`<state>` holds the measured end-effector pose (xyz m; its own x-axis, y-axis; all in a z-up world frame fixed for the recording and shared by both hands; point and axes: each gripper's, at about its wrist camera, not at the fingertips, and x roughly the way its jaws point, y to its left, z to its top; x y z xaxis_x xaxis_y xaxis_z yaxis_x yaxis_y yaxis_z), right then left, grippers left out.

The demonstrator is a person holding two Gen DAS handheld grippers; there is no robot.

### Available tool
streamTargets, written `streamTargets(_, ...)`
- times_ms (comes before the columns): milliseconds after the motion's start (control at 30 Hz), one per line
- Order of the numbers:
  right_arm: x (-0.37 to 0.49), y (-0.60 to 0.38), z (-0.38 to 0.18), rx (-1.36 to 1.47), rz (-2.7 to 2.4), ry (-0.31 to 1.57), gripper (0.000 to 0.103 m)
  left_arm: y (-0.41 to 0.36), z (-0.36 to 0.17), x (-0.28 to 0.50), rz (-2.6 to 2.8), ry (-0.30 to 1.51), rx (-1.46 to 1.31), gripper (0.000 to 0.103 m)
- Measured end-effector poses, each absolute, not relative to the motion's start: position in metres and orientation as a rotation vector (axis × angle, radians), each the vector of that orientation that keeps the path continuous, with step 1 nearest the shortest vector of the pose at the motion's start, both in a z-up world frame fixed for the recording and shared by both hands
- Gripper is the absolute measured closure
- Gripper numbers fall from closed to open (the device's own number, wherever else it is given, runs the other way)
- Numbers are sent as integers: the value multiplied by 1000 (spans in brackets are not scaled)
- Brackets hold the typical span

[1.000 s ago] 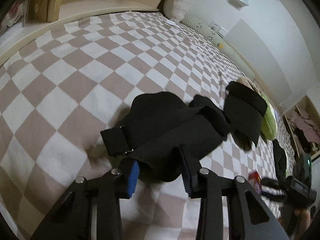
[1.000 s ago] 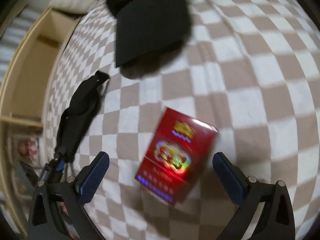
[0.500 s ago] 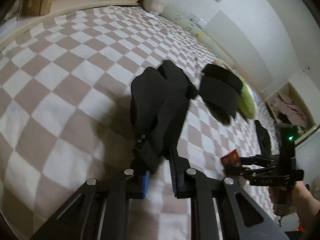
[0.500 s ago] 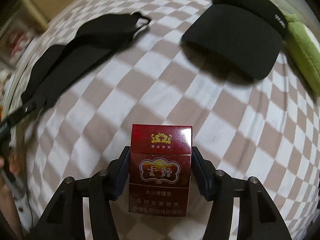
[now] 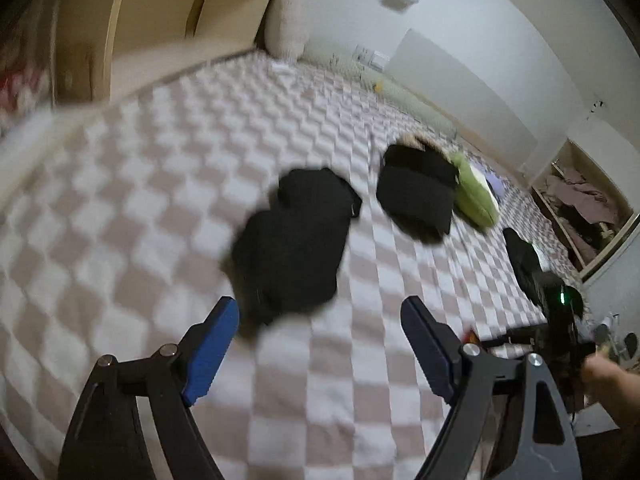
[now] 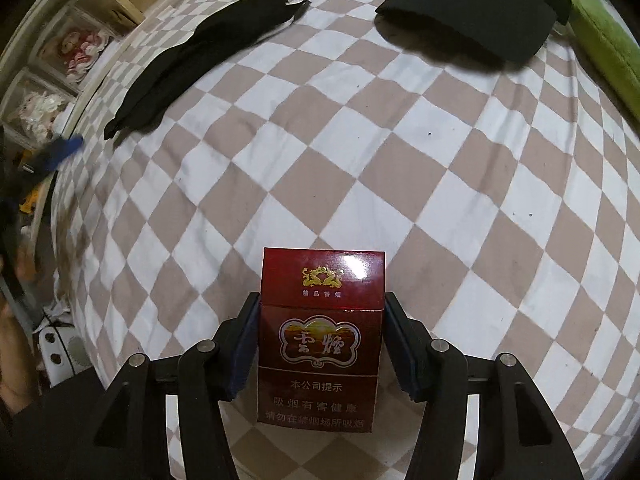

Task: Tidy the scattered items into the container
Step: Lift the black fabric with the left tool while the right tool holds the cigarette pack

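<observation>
My right gripper [image 6: 320, 344] is shut on a red cigarette pack [image 6: 320, 336] and holds it above the checkered bedspread [image 6: 400, 152]. A black cloth mask [image 6: 200, 52] lies at the far left and a black sun visor [image 6: 480, 12] at the far right. In the left wrist view my left gripper [image 5: 320, 344] is open and empty, just short of the black cloth mask [image 5: 296, 240], which lies blurred on the bedspread. The visor [image 5: 416, 192] lies beyond it.
A green cushion [image 5: 474, 196] lies next to the visor. Another black item [image 5: 524, 260] lies near the right bed edge. A wooden shelf unit [image 5: 140, 28] stands at the far left. Clear boxes [image 6: 60, 64] sit beside the bed. No container shows.
My left gripper, shut on the black mask half a second ago, has opened and drawn back; the mask lies on the bed. My right gripper closed on the cigarette pack and lifted it.
</observation>
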<state>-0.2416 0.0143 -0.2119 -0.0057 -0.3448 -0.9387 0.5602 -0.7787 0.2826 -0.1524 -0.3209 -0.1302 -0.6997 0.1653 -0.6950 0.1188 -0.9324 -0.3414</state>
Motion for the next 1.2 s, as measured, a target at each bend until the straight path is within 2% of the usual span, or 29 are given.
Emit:
streamTargets(67,-245,17,-214,1646,-1853,188,43,-321,-124,-175,2855,-476,-1237,19)
streamTargets(167,-243,19,-217,1630,-1852,164,42,-304,-126,-213,2871,-217,-1291,19)
streamTargets(367,-239,15,-222,1565,-1853,166,42,-265,-156,-270,2756,166,-1394,19)
streamTargets(667,-244,28,-223,1535,-1814,114,42,-264,-199,-313,2650,346,-1638,20)
streamTargets(733,-246,28,-223,1530,-1805,100,41,-262,-204,-318,2635,377,-1660,24)
streamTargets(800,-247,30,-224,1524,-1794,83,37,-260,-206,-321,2623,400,-1664,29)
streamTargets(933,-245,22,-222,1503,-1775,119,26,-261,-206,-324,2623,358,-1666,34)
streamTargets(1033,-236,14,-221,1475,-1769,233,16,-262,-205,-319,2633,339,-1647,36)
streamTargets(1100,-230,9,-221,1462,-1777,309,16,-259,-204,-316,2628,328,-1638,37)
streamTargets(1200,-233,12,-221,1461,-1771,287,15,-257,-203,-309,2620,315,-1629,40)
